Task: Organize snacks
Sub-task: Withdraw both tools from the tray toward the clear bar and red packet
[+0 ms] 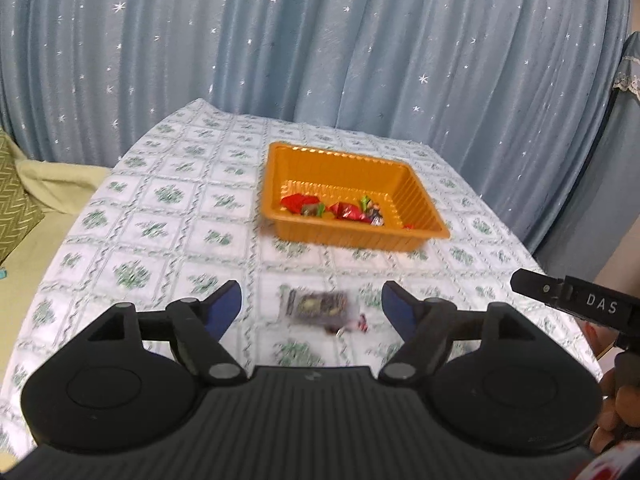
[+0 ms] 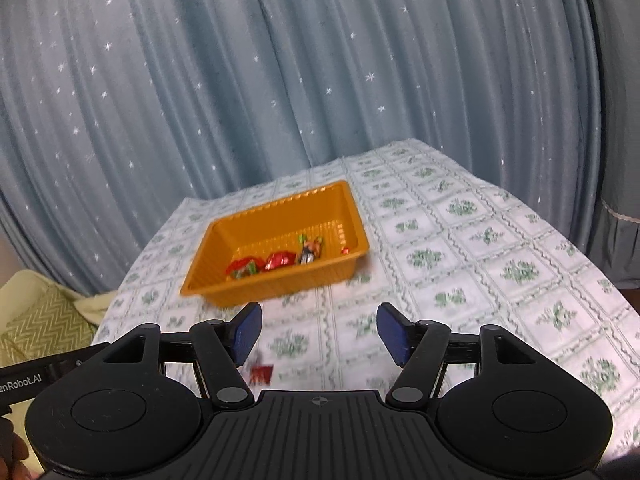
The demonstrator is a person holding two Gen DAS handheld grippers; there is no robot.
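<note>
Blue star-print curtain [image 1: 320, 40] behind a table [image 1: 168, 208] under a floral check cloth; both grippers open and empty above it.

Orange tray [image 1: 424, 200] sits on the cloth toward the far side, holding a few wrapped snacks [image 1: 344, 210], mostly red, gathered along its near wall. Left gripper [image 1: 312, 308]: blue pads spread wide, nothing between them; seen through the gap, a dark clear-wrapped packet [image 1: 318, 307] lies flat on the cloth, well short of the tray, blurred. A small red-and-white sweet [image 1: 363, 323] lies just beside the packet's right end. Right gripper [image 2: 318, 330]: pads likewise apart, nothing gripped; a small red wrapper [image 2: 261, 373] shows on the cloth below its left pad, blurred. From the right wrist view the tray is ahead and left. A green zigzag cushion [image 1: 16, 200] is beside the table on the left.
</note>
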